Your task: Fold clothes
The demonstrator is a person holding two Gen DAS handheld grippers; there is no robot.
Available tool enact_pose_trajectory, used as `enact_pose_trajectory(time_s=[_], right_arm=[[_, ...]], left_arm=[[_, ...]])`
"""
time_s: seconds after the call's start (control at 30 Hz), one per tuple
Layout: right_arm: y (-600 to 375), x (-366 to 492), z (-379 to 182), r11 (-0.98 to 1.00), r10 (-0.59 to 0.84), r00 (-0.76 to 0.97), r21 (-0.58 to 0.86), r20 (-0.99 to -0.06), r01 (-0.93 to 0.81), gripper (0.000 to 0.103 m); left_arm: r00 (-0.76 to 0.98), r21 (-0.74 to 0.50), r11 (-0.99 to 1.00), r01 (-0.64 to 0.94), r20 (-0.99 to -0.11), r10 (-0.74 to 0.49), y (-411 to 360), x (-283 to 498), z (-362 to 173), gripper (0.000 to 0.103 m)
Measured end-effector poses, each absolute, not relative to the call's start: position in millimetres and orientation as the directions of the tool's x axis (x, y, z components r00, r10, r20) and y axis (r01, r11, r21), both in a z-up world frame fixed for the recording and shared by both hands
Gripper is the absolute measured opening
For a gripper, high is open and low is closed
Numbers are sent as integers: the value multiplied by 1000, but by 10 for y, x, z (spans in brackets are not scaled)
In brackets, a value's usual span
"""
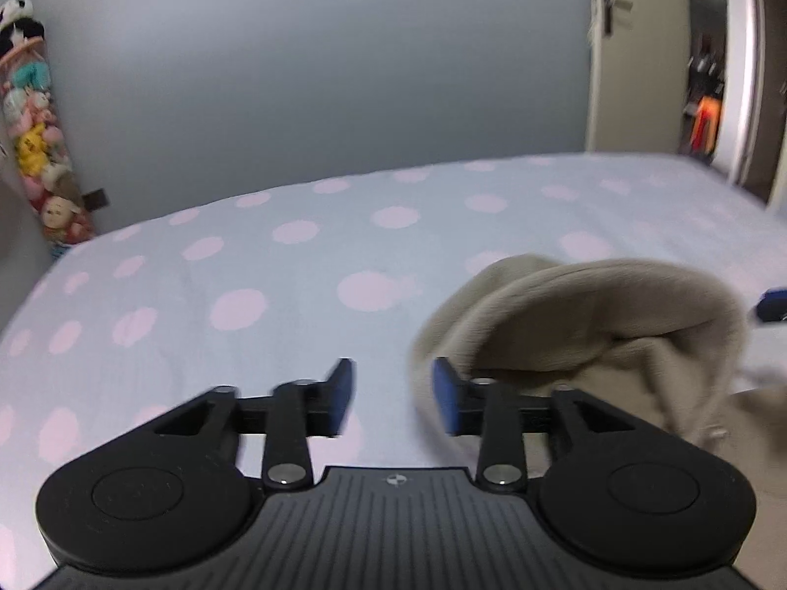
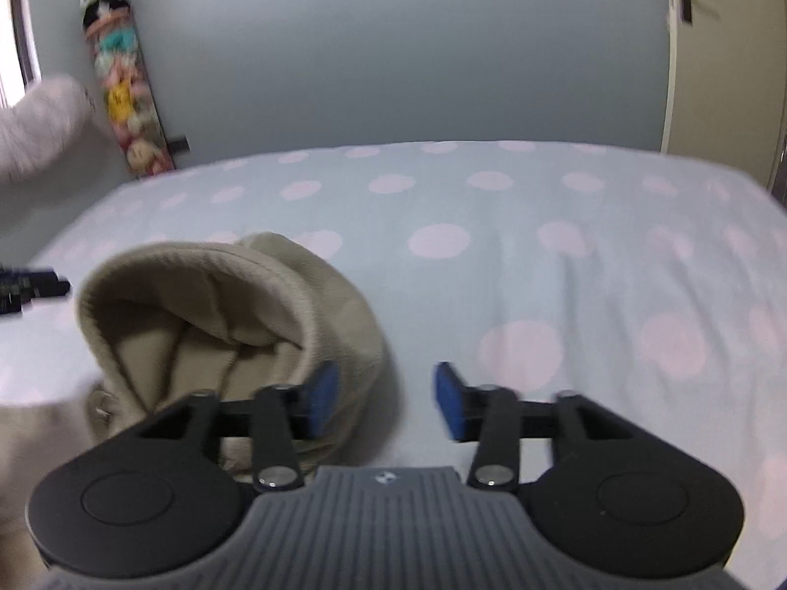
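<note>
Bed (image 1: 295, 295) with pink-dotted sheet, grey wall (image 1: 295, 88) far; one beige hoodie (image 2: 221, 305); left gripper (image 1: 393, 396), right gripper (image 2: 386, 400) both open, empty.

Beige hoodie (image 1: 590, 314) motion-blurred, body cut off at bottom edge; right tool (image 1: 772, 305) mostly beyond frame edge.

Soft, dim, even light fills both views, cool and bluish, with only faint shadows. Motion blur smears the beige hoodie (image 1: 580, 324) and the spotted bed (image 1: 295, 255). Fisheye bending curves the door (image 1: 634, 49) at the right edge.
</note>
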State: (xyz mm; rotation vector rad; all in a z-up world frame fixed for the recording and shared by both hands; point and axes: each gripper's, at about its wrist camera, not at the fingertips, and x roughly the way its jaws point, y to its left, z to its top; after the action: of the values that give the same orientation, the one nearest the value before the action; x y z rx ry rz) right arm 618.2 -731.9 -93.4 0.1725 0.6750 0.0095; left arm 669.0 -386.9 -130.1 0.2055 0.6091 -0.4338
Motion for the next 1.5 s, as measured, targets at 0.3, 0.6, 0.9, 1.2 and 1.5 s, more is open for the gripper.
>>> enact_pose_trajectory(time_s=[0.3,0.6,0.9,1.2,1.5], right_arm=[[-6916,6118,-914,976,148,761,219,-631,-8,37],[-6418,6555,-1043,989,142,717,120,-682,-81,11],[-6252,7058,-1710,998,39,586,54,-810,9,0],[-6217,7155,-1655,932,-334,681,-336,-652,136,0],[-6254,7013,-1715,960,-246,686,-271,-685,75,3]], left_arm=[[694,65,850,522,-612,-379,-4149,6464,-1318,49],[602,-61,808,586,-635,-485,-4376,6688,-1529,28],[507,-92,837,540,-758,-410,-4698,7188,-2146,16],[615,157,886,436,-771,-166,-4838,7290,-2183,0],[635,154,890,428,-752,-176,-4733,7243,-2178,0]])
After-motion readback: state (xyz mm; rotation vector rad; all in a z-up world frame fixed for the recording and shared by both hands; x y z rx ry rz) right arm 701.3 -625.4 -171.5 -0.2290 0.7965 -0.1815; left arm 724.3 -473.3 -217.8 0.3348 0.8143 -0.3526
